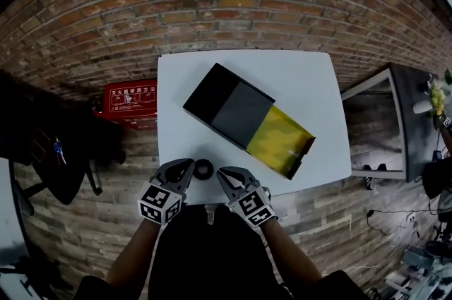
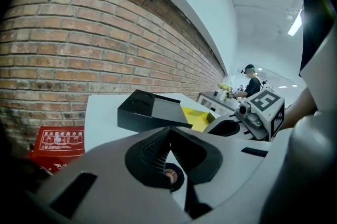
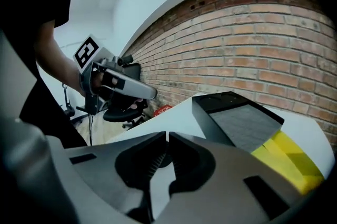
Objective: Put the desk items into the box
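I see one desk item: a small black ring-shaped roll [image 1: 204, 169] lying flat at the near edge of the white counter [image 1: 304, 80], between my two tools. The left hand-held gripper [image 1: 188, 166] sits just beside it, jaws pressed together on nothing. The right hand-held gripper [image 1: 221, 174] is likewise closed and empty. The black rectangular sleeve box [image 1: 229, 108] lies farther back, its yellow inner tray [image 1: 286, 142] slid out. I judge the roll light, stiff and a little slick. I'd spread one pair of jaws and pinch across its wall, one pad inside the hole.
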